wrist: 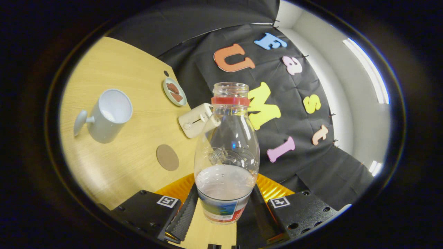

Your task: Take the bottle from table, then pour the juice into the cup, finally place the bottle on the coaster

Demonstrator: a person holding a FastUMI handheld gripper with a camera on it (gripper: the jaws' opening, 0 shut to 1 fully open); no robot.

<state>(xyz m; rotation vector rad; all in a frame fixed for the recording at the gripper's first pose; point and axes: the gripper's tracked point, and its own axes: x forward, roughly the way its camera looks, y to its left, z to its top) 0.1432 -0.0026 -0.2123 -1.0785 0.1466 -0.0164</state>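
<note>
Bottle, clear plastic, uncapped, with a red ring at the neck and a little pale juice in its lower part, sits between the gripper fingers, which pinch it from both sides at the labelled base. It is held above the wooden table, and the whole scene looks tilted. Just beyond the fingers a round brown coaster lies flat on the table. Farther off, a white cup with a handle stands. Behind the bottle's shoulder is a small cream toaster, and past it a small dish holding reddish-brown pieces.
</note>
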